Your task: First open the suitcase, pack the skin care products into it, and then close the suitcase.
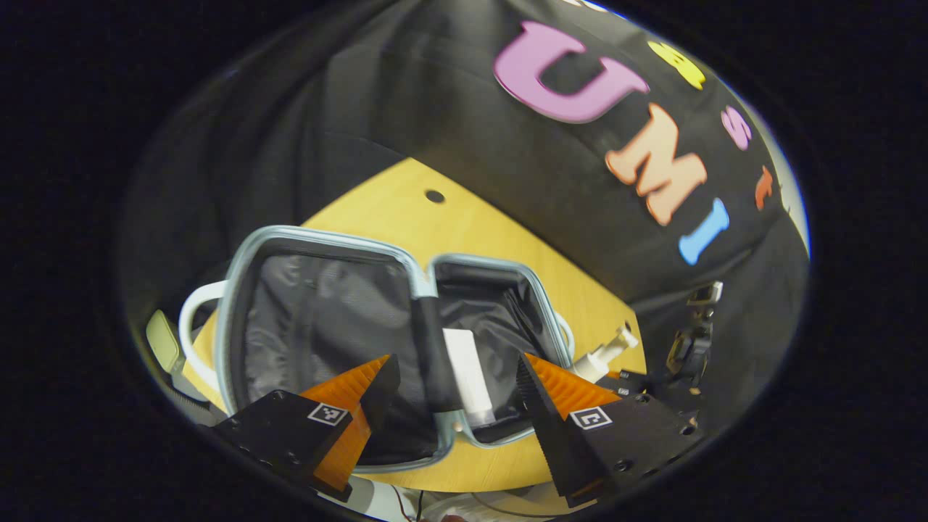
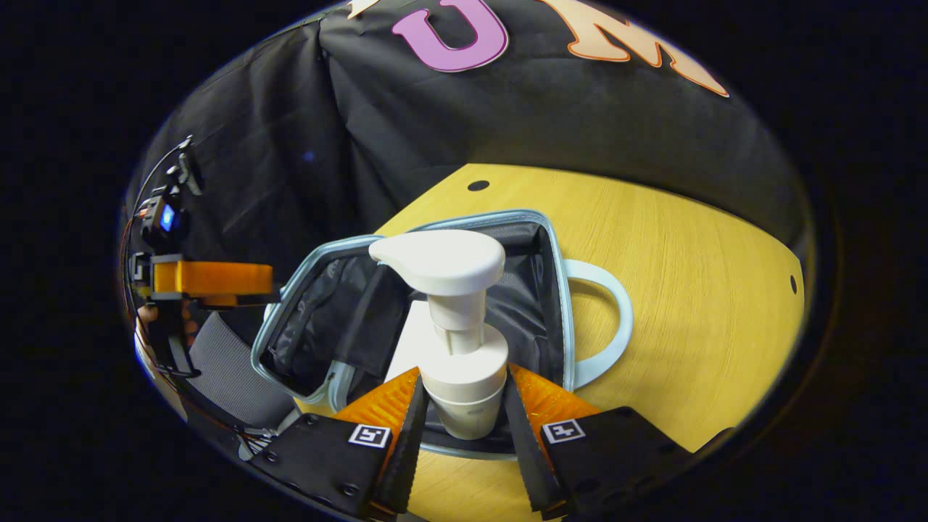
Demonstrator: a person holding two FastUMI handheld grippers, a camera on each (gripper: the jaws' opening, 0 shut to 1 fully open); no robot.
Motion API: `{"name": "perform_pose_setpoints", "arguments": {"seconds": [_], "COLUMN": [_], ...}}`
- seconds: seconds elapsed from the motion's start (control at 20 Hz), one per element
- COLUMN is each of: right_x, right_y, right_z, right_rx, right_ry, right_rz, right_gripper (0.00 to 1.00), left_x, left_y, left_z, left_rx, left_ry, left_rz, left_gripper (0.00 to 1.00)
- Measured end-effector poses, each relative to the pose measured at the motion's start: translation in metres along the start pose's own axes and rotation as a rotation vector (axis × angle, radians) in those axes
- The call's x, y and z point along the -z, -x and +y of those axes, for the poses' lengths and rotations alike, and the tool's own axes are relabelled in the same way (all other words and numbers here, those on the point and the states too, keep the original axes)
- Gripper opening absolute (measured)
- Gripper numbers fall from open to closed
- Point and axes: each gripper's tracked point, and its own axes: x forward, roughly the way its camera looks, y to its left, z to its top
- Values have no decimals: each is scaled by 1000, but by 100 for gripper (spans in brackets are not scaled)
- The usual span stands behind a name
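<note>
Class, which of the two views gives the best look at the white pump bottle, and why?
The right gripper view: the pump bottle stands close and central, held between the right tool fingers above the open suitcase. The left gripper view catches just its nozzle beyond the suitcase's edge.

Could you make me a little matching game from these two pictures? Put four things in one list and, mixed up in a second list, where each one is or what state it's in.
Things:
1. pump bottle
2. white tube
3. suitcase
4. left gripper

Places or states:
A. lying open on the yellow table
B. open, holding nothing
C. clamped between the right gripper fingers
D. lying inside one half of the suitcase

Pairs: 1-C, 2-D, 3-A, 4-B
</note>
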Motion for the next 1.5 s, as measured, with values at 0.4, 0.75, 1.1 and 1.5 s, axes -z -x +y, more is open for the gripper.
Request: {"name": "perform_pose_setpoints", "arguments": {"seconds": [0.4, 0.75, 1.1, 1.5], "right_x": [3, -36, -45, -38], "right_y": [-25, 44, 160, 218], "right_z": [0, 6, -30, -64], "right_rx": [4, -42, 80, 211], "right_ry": [-17, -31, -17, -27], "right_rz": [-20, -288, -455, -509], "right_gripper": [70, 98, 98, 97], "left_x": [-25, -7, 0, -6], "left_y": [69, 45, 7, -4], "left_z": [133, 233, 248, 233], "left_rx": [-195, -293, -241, -170], "left_ry": [264, 386, 466, 501], "left_rz": [-269, -301, -260, -250], "left_gripper": [95, 95, 82, 6]}}
